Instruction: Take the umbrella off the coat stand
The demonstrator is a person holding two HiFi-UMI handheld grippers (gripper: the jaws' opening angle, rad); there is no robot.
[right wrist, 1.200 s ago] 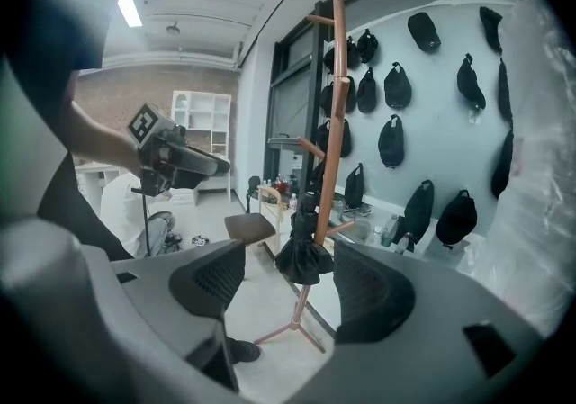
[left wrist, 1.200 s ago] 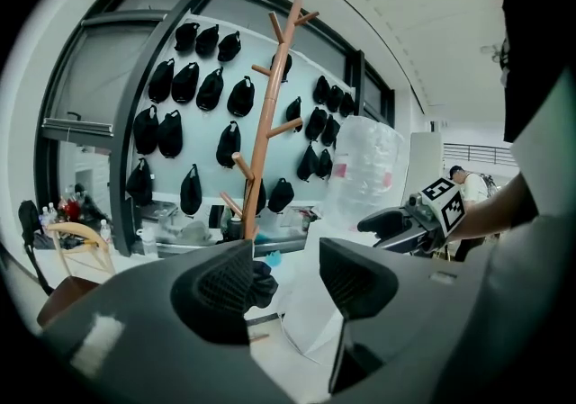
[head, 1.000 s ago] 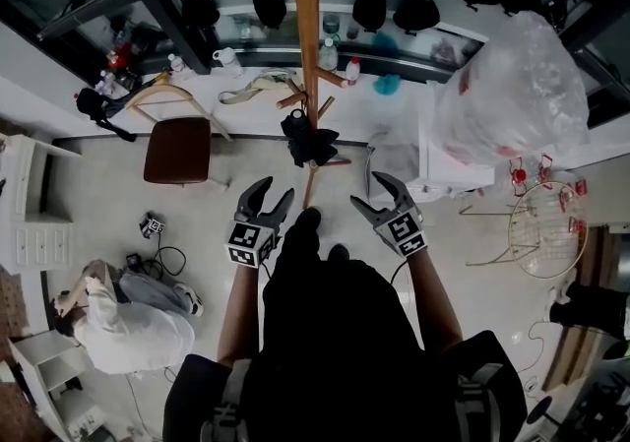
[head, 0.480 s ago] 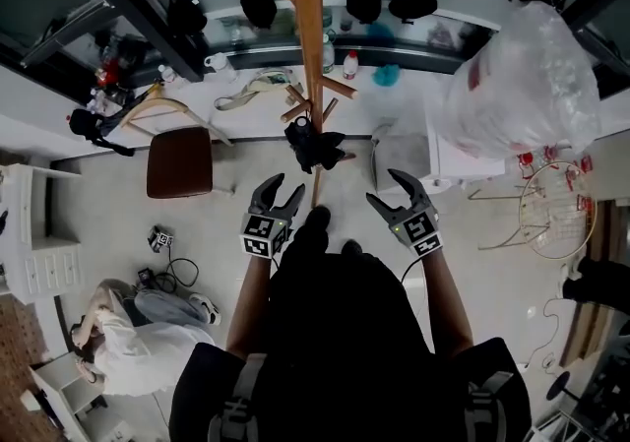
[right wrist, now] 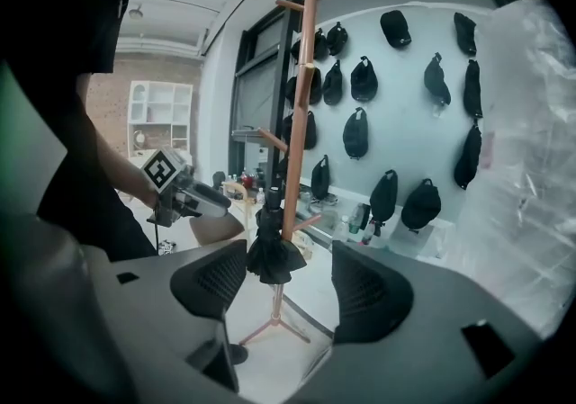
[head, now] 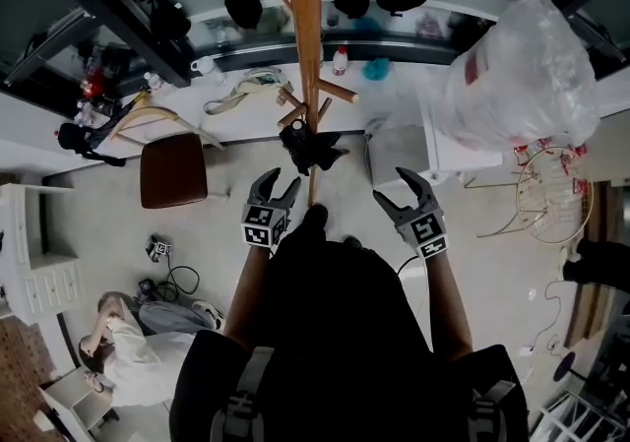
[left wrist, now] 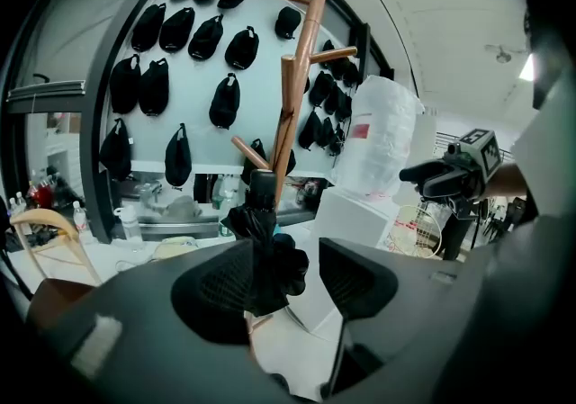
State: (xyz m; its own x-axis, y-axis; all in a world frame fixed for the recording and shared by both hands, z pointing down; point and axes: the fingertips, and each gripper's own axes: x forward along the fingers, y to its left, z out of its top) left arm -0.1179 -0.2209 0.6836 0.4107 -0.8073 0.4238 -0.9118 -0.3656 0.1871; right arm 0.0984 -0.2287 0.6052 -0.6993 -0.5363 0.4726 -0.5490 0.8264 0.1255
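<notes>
Umbrella (head: 307,147): black, folded, cloth bunched in soft folds; hangs upright low on the coat stand (head: 308,36), close against its pole.
Coat stand: round wooden pole, slanted pegs, thin legs splayed on the pale floor (head: 207,233).
Left hand-held gripper (head: 281,182): 2 dark ribbed jaws apart, nothing gripped; just short of the umbrella.
Right hand-held gripper (head: 392,186): jaws wide apart, empty, at the pole's other side.
Caps (right wrist: 364,78): black, rounded, hung on a pale wall.
Bag (head: 522,76): clear, crinkled plastic, bulging.
</notes>
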